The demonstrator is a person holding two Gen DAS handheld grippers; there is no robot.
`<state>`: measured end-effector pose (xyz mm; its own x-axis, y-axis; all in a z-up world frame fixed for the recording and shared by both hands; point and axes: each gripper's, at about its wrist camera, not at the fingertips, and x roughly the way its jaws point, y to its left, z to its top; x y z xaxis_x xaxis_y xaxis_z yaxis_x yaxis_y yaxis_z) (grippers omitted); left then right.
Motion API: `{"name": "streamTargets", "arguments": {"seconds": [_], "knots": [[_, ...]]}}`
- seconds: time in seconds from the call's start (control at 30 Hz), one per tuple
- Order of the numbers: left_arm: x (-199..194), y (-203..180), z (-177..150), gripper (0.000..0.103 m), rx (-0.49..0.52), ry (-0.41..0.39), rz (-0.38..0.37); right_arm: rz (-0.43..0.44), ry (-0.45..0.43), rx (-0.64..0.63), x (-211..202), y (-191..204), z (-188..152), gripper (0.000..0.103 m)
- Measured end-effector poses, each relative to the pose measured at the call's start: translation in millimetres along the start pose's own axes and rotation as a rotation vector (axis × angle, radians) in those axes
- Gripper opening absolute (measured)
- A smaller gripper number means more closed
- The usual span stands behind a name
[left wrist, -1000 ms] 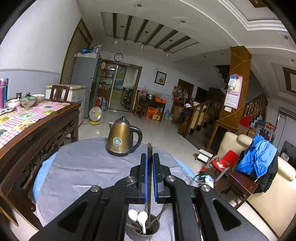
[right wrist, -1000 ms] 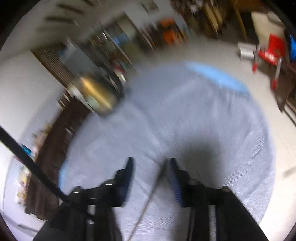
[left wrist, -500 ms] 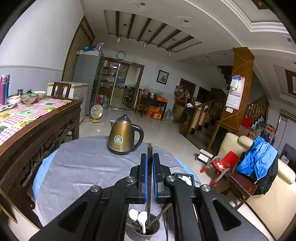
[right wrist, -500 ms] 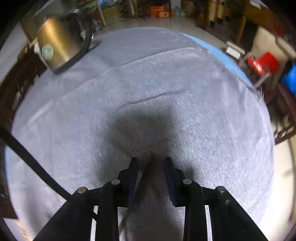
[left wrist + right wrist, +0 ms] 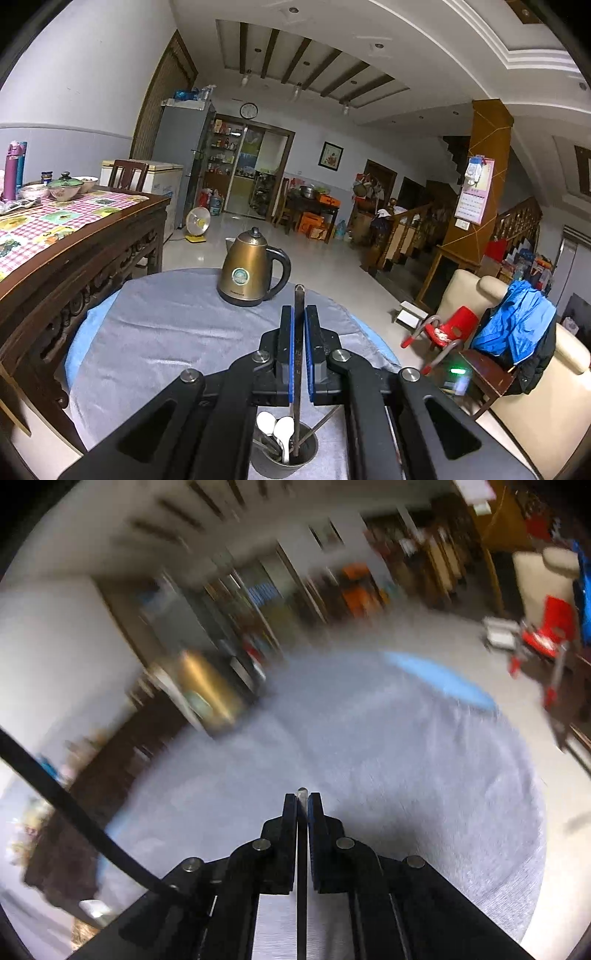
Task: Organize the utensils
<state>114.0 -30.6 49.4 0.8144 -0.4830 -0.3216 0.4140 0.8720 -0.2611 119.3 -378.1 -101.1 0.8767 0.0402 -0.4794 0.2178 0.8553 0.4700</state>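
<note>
Two white spoons (image 5: 279,430) sit in the metal cup (image 5: 284,458) just below my left gripper (image 5: 299,314), which clamps a dark utensil handle (image 5: 298,332) whose lower end stands in that cup. My right gripper (image 5: 302,798) has just been closing and now pinches a thin metal utensil (image 5: 302,849) above the grey tablecloth (image 5: 406,775).

Bronze kettle (image 5: 246,271); grey tablecloth (image 5: 162,332); red-and-white checked cloth (image 5: 55,221); blue jacket (image 5: 517,321).

Round worktop (image 5: 155,332) under a grey cloth (image 5: 184,354) — bronze kettle (image 5: 249,269) at the far edge, metal cup (image 5: 286,456) nearer than the kettle.
</note>
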Motion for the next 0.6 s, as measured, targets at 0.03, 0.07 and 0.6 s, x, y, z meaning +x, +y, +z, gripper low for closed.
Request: {"name": "streamTargets", "arguments": {"seconds": [0.03, 0.07, 0.6], "knots": [[0.5, -0.4, -0.9, 0.005, -0.002, 0.000, 0.003, 0.041, -0.054, -0.006, -17.6, 2.0, 0.4, 0.006], [0.7, -0.3, -1.5, 0.005, -0.005, -0.002, 0.005, 0.066, -0.089, -0.013, -27.9, 3.5, 0.4, 0.006], [4.6, 4.7, -8.9, 0.005, -0.019, -0.002, 0.045, 0.276, -0.582, -0.201, -121.1, 149.1, -14.4, 0.006]]}}
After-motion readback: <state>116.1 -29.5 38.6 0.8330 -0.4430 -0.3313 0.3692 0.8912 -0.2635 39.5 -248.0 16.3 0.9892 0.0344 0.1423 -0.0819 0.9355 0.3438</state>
